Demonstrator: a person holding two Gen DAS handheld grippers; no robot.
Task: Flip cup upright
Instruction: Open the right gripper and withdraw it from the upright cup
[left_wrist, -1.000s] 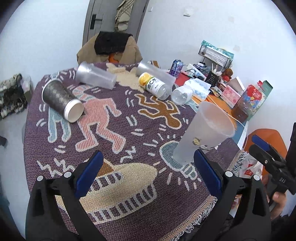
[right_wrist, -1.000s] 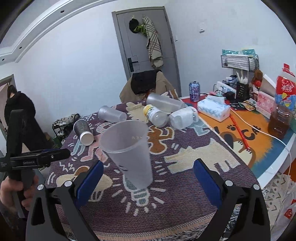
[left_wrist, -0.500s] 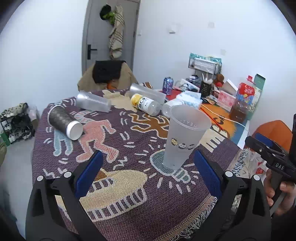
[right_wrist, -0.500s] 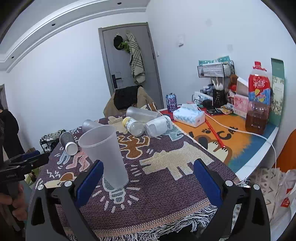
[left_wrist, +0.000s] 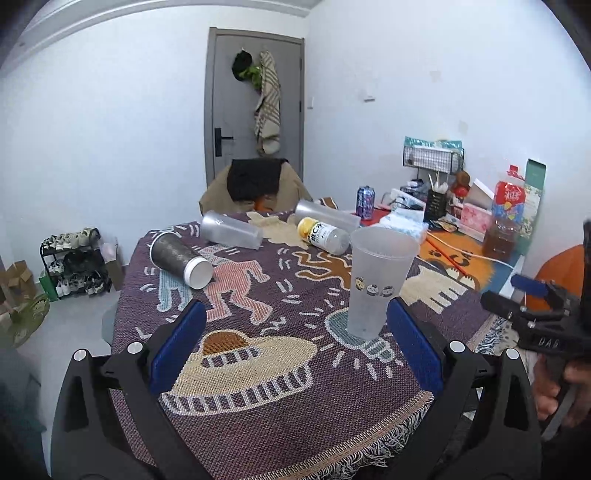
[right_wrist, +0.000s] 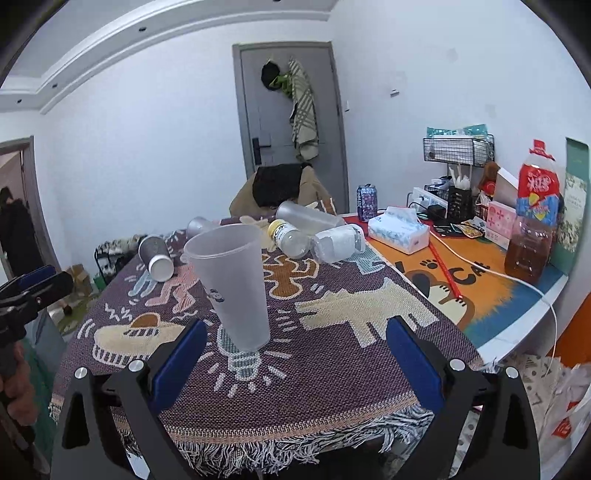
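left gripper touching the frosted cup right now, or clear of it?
Apart. In the left wrist view, the frosted cup stands upright on the blanket beyond the open left gripper; patterned cloth shows between its base and the blue pads.

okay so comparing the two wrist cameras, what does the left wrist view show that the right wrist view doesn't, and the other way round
Only the left wrist view shows the right gripper, off the table's right edge, and the shoe rack in full.

Only the right wrist view shows the left gripper, the open doorway at far left, and the tissue box clearly.

Both show the frosted cup standing upright on the patterned cloth, untouched, and the dark cup lying down.
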